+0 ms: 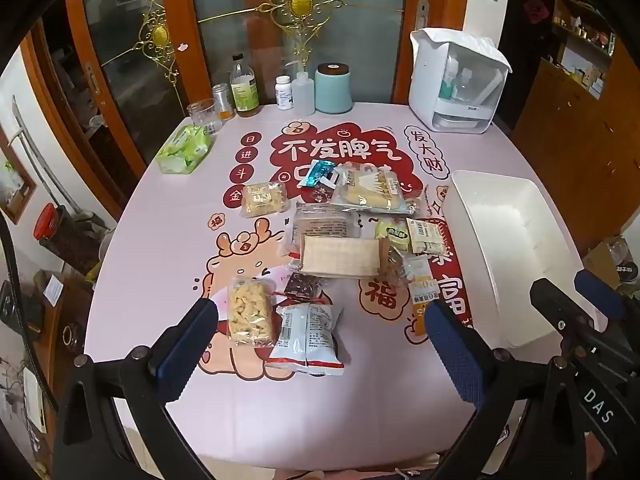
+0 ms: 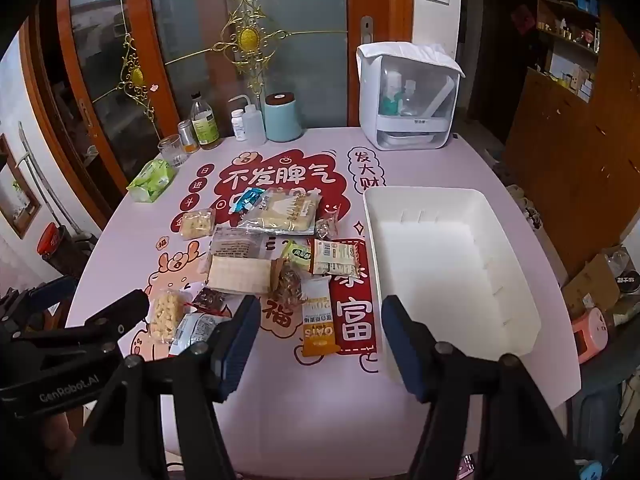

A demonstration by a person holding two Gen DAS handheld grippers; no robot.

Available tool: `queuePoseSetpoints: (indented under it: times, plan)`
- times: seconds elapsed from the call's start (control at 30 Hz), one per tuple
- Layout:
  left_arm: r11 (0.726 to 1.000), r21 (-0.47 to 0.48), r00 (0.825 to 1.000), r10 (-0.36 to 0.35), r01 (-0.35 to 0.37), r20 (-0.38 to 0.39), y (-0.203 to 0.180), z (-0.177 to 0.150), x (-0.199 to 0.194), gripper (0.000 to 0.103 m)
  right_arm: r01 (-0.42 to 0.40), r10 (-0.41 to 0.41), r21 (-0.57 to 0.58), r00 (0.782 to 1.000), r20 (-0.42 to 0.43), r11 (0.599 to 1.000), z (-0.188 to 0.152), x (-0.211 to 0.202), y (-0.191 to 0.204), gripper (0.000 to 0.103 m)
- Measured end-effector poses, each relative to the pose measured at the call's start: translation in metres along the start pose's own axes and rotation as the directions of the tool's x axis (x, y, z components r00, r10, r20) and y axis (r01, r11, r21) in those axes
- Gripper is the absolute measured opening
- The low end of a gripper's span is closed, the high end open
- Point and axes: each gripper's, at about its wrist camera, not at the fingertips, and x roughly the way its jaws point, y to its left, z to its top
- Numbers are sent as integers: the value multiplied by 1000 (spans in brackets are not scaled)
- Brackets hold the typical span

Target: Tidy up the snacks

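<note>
While both tongs (image 1: 320,334) (image 2: 316,338) hover spread and empty, an orange packet (image 2: 318,326) reads "OATS".

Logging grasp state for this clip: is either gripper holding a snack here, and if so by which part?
Nothing is held. The left gripper and right gripper are both open above the table, with no snack between their fingers; the white bin holds nothing.

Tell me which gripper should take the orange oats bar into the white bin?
Right. The orange oats bar lies just ahead of the open right gripper, beside the empty white bin. The left gripper faces the white-and-red packet.
</note>
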Motion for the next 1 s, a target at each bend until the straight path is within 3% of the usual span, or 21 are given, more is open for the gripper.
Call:
queuePoseSetpoints:
  times: [0.4,1.0]
  plan:
    - [999,14,999,-42,42,14,-1,-8,1,102,1,-1,-5,1000,4,1000,0,0,2,63]
    - [1000,12,1000,-24,24,9,-4,-10,-7,102,-21,22,-2,1000,6,1000,-15,-5,1,63]
